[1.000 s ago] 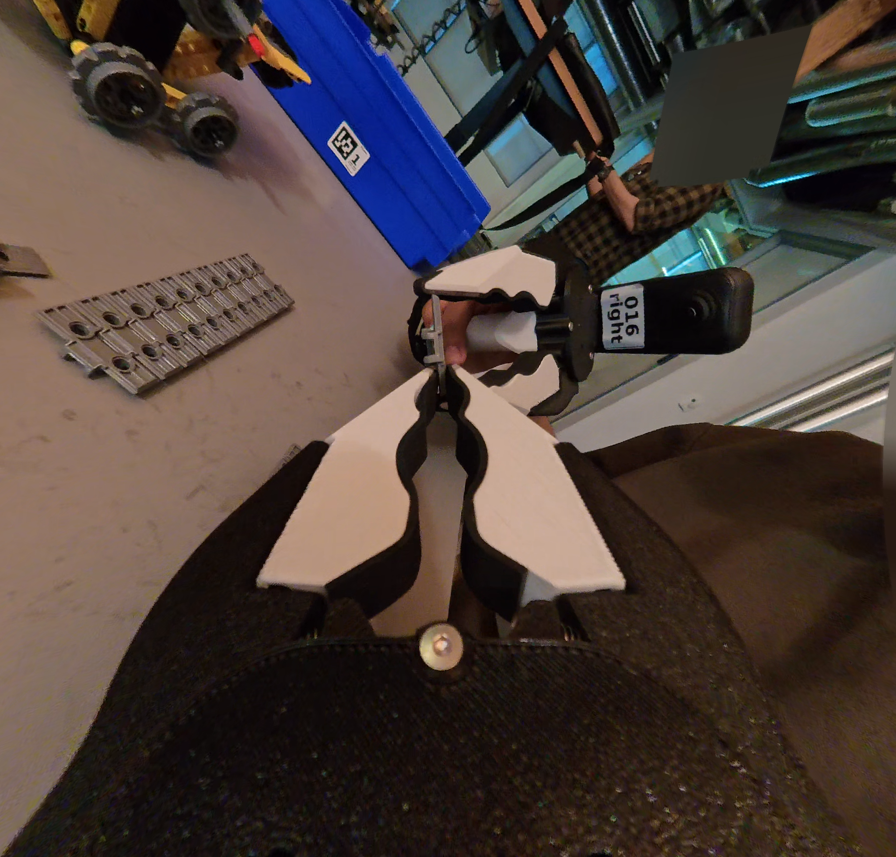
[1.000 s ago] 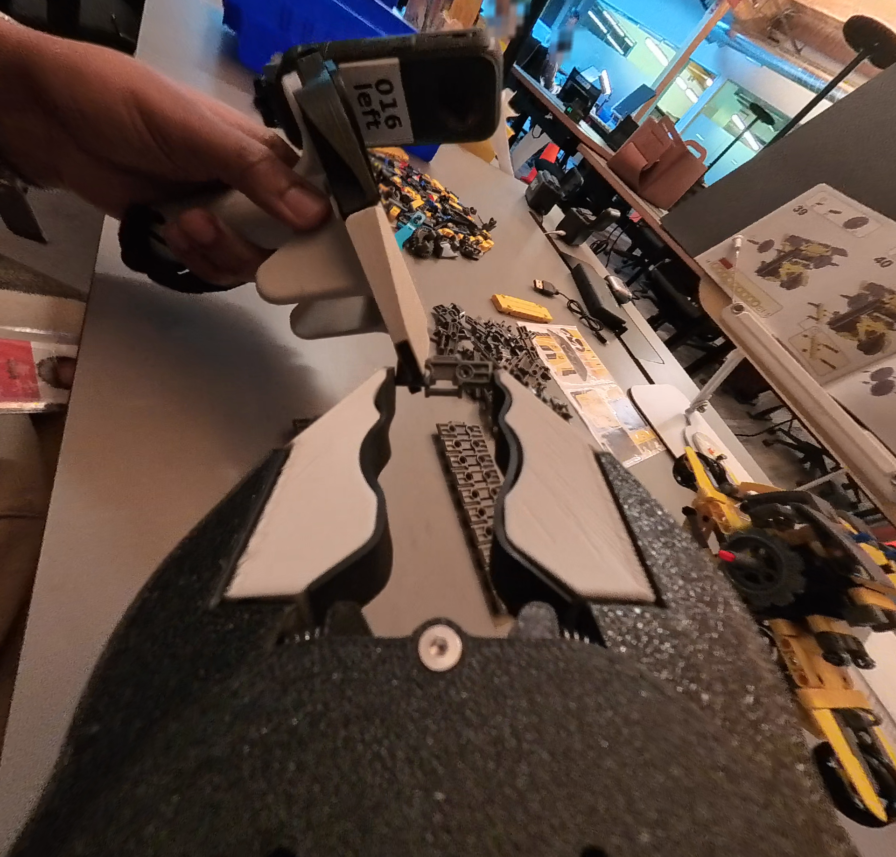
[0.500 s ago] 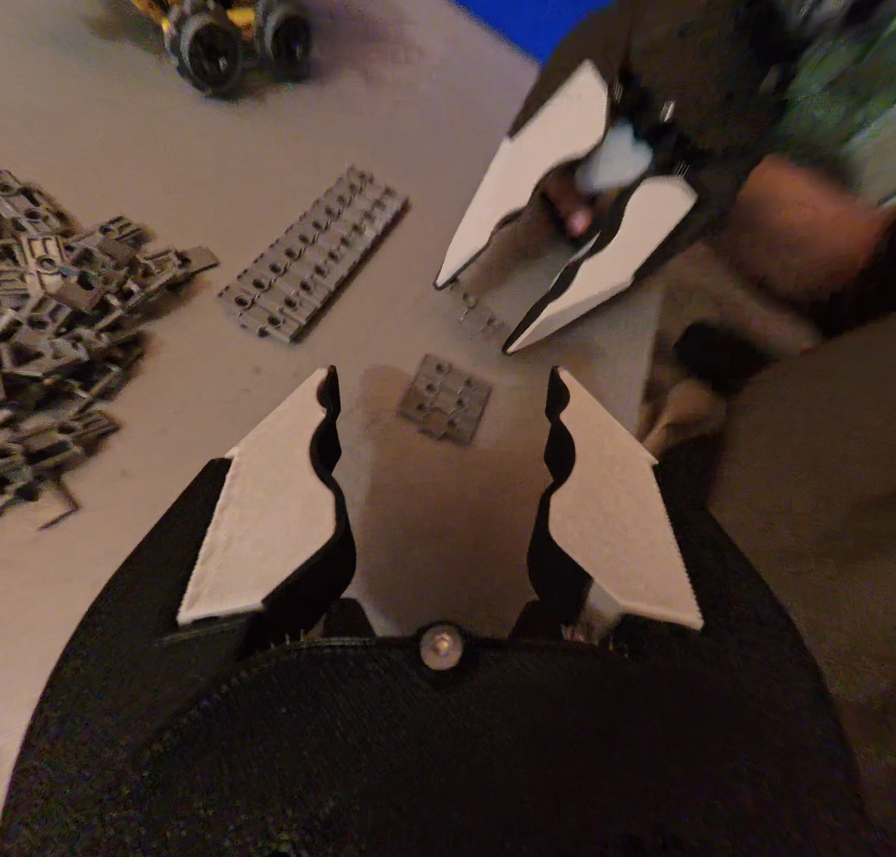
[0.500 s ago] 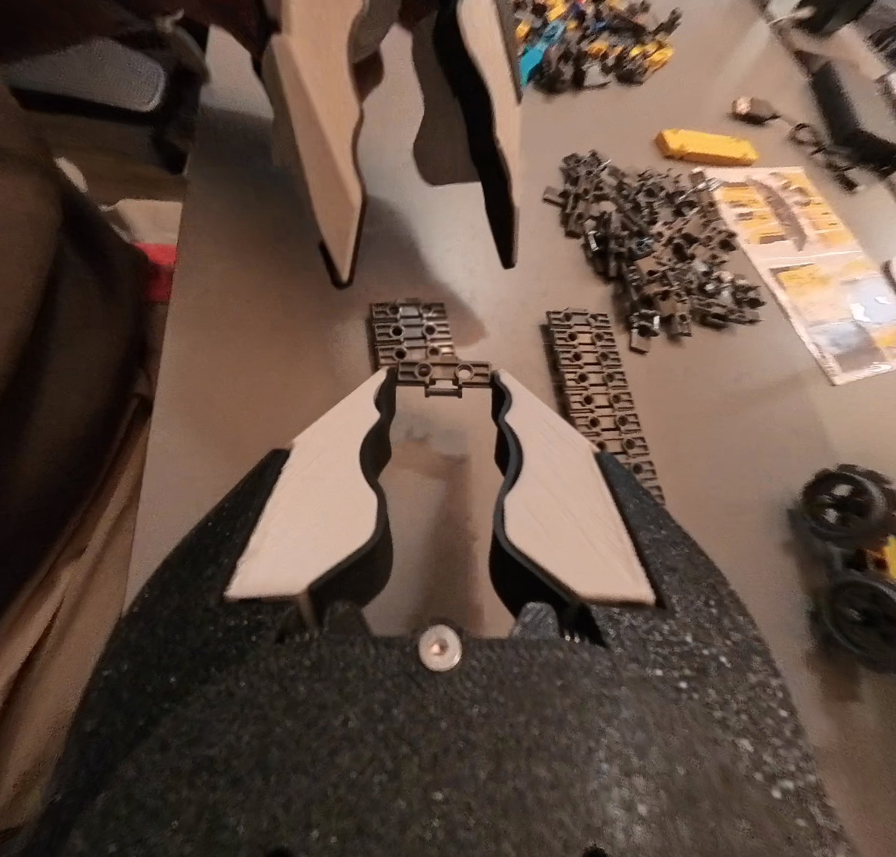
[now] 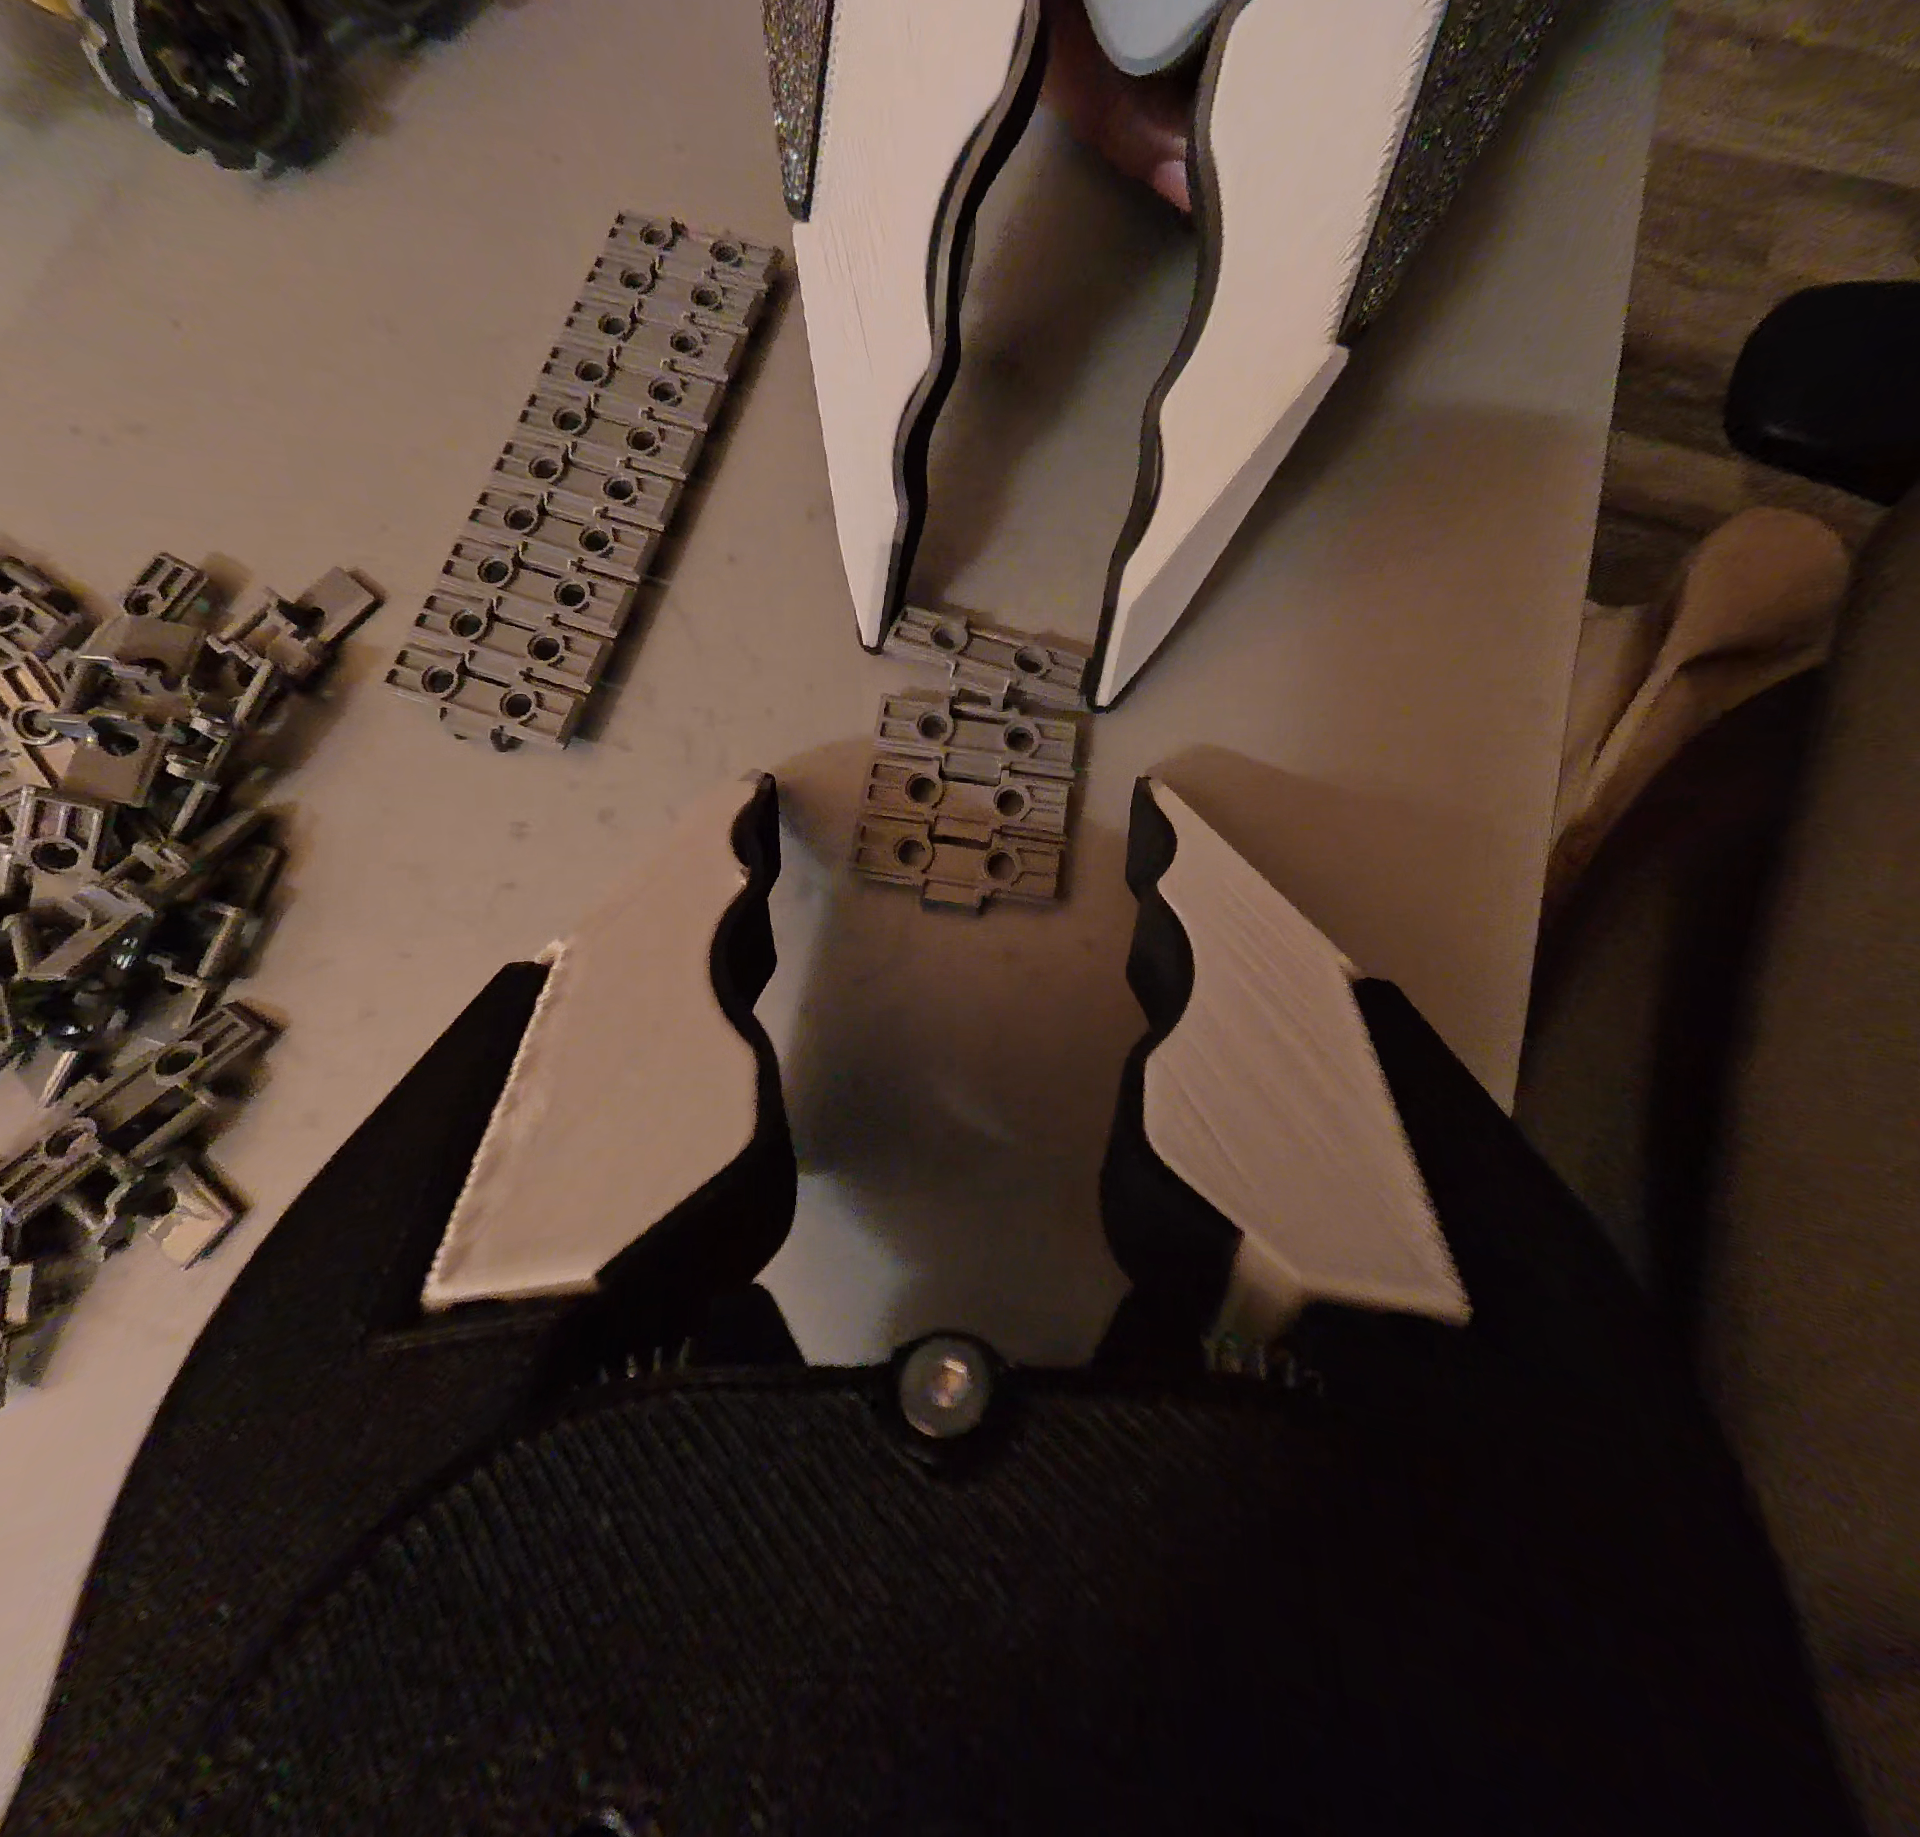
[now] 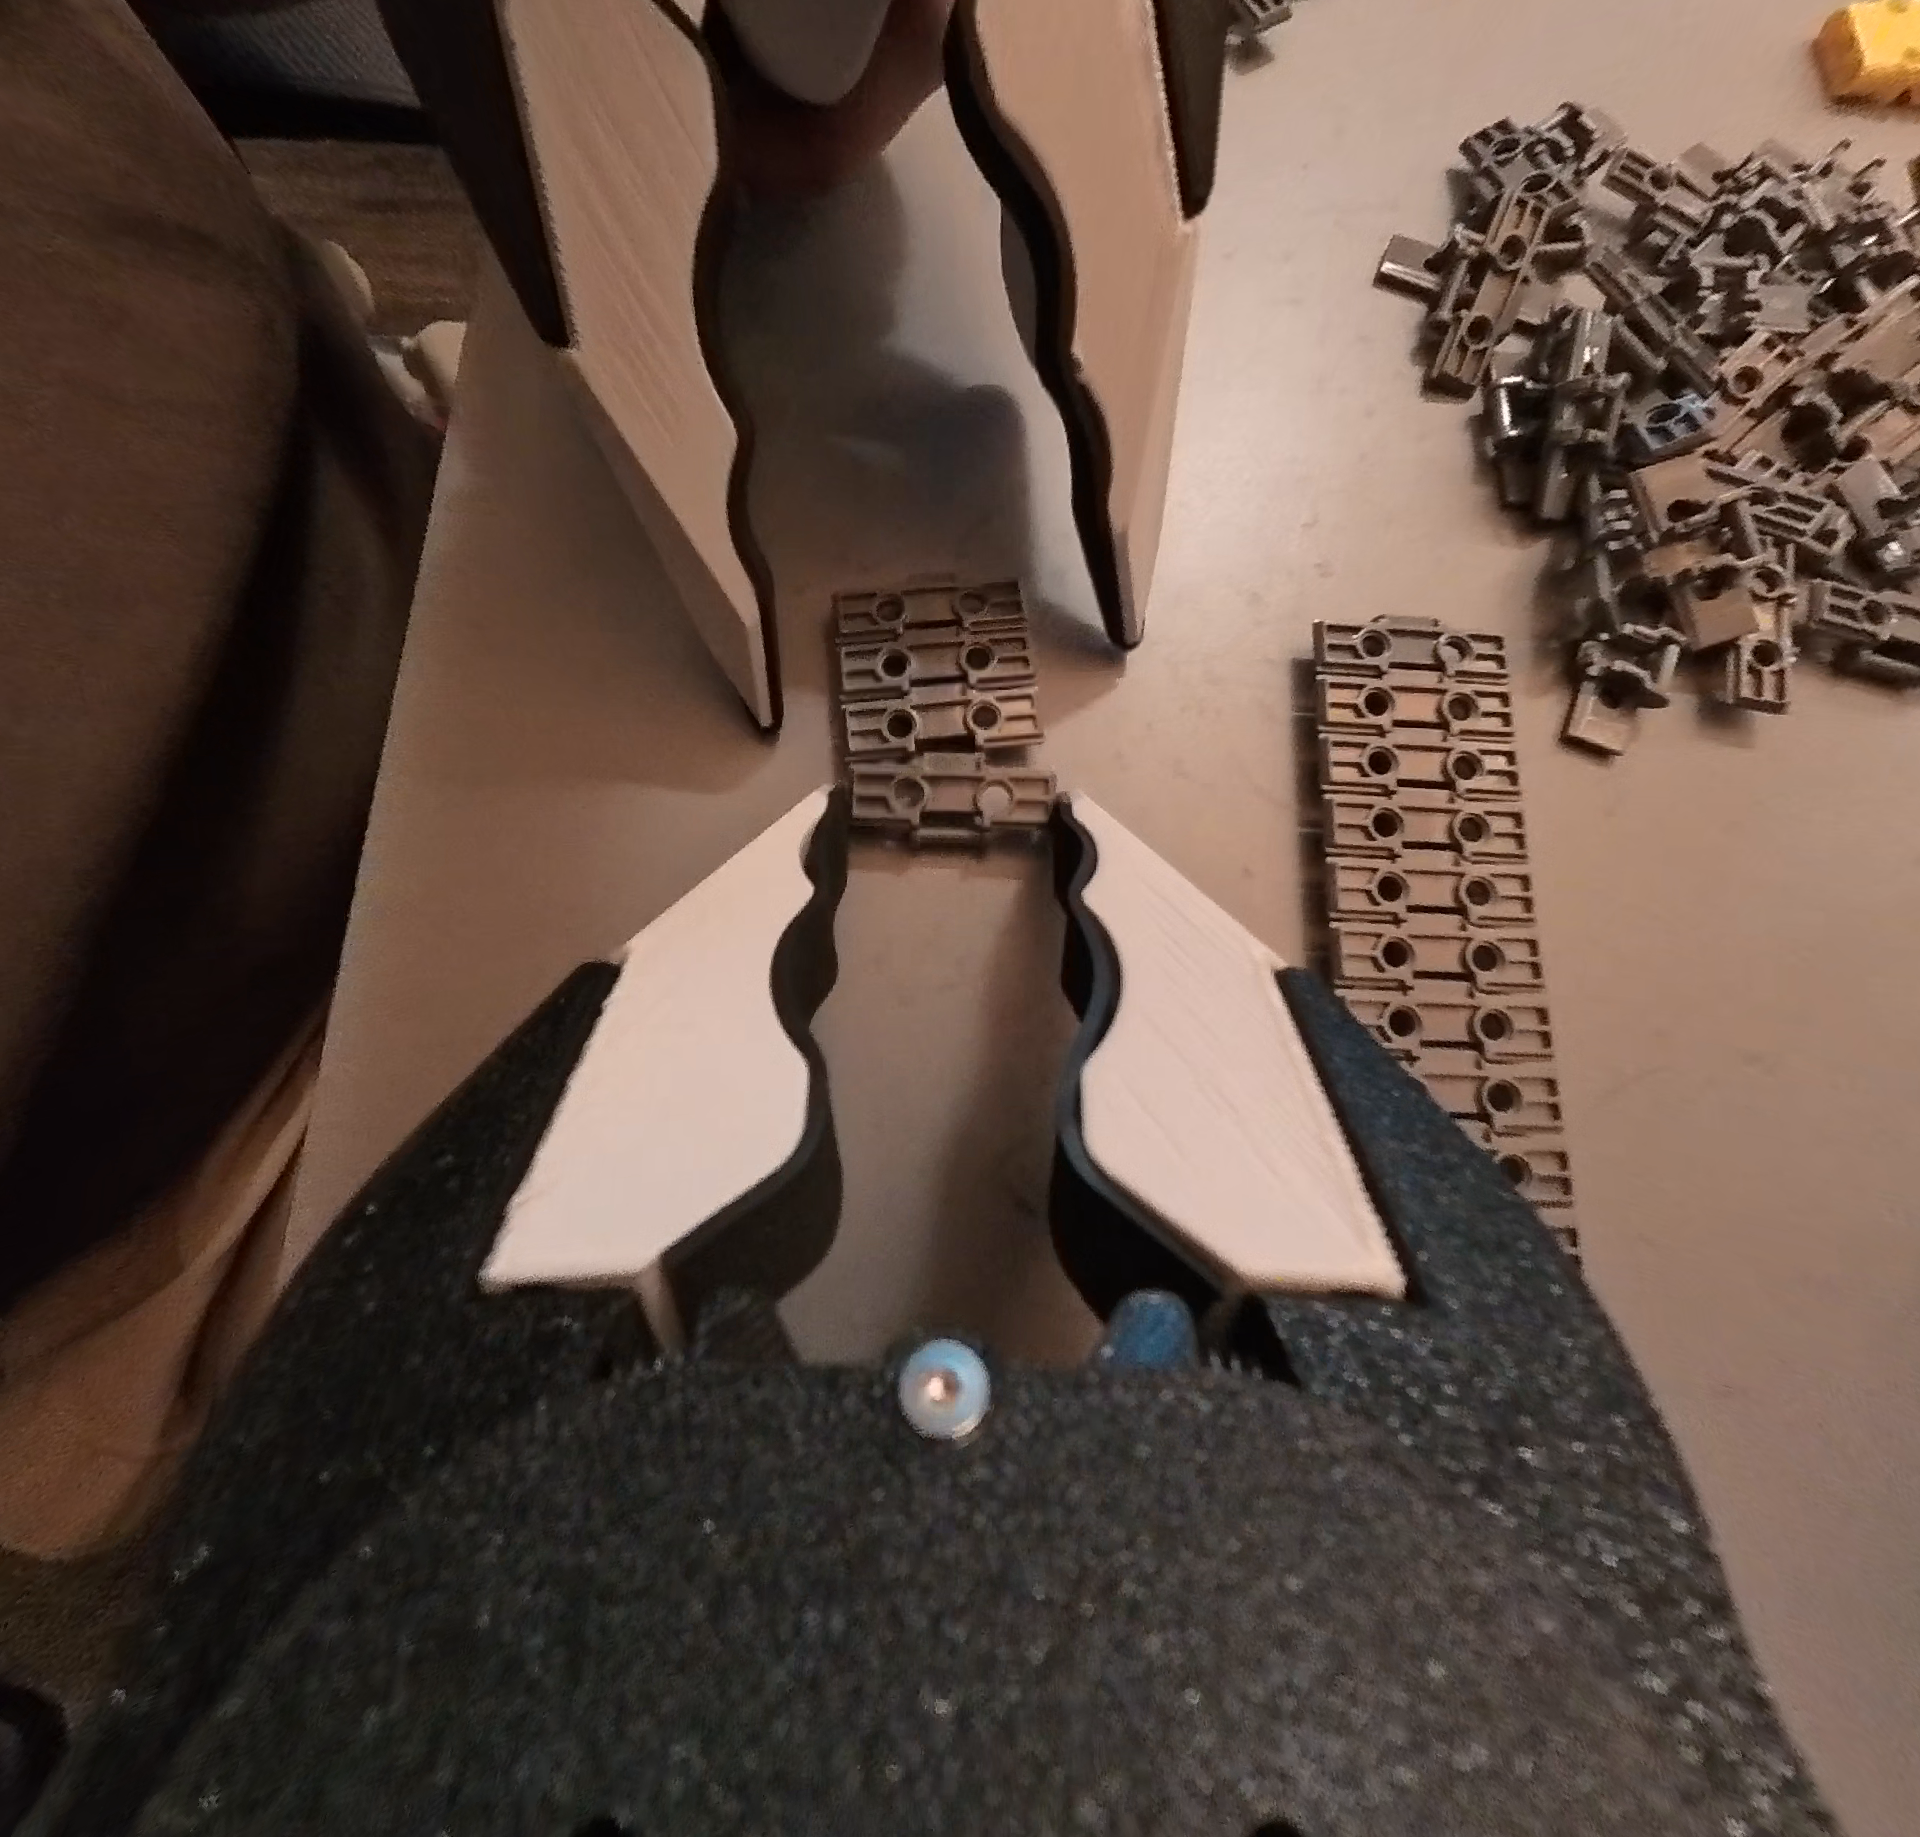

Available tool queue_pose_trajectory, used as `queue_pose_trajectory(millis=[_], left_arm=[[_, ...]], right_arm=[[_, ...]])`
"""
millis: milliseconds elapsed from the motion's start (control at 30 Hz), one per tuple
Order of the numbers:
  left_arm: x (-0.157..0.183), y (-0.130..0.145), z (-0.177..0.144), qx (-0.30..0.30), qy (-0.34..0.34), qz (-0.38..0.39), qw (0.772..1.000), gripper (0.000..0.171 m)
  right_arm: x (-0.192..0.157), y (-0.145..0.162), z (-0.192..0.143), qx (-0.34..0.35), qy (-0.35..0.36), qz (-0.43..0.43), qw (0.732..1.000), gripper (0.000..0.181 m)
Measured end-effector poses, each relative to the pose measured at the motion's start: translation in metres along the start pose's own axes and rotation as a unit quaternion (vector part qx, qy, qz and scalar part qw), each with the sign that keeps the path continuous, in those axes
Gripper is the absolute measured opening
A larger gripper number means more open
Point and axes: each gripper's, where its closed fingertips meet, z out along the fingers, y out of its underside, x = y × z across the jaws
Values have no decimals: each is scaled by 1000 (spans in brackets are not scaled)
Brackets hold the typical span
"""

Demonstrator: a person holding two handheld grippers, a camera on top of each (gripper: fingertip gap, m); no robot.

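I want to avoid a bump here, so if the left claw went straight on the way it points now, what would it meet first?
Most likely the short strip of grey track links lying on the table between its open fingers. Just past it, the right claw grips a single link at the strip's far end. Depth is hard to judge.

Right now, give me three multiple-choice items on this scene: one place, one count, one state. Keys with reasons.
1. What lies between the left gripper fingertips?
A) a red cup
B) the short track strip
C) a screwdriver
2. How many links are in that strip, not counting the held one?
A) three
B) six
C) ten
3. The right gripper is:
A) open and empty
B) shut on a single track link
C) out of view

B: the strip sits between its spread fingers.
A: three rows show.
B: both fingertips press the link's ends.
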Motion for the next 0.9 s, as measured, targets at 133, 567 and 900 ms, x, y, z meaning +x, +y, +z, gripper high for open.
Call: queue_pose_trajectory(millis=[133, 567, 900], left_arm=[[0, 1, 1, -4, 8, -5, 1000, 66], [4, -6, 4, 5, 28, 5, 1000, 39], [6, -6, 5, 3, 36, 9, 999, 38]], right_arm=[[1, -3, -5, 15, 5, 12, 1000, 51], [-2, -6, -11, 36, 5, 39, 999, 19], [-4, -7, -6, 29, -7, 39, 999, 14]])
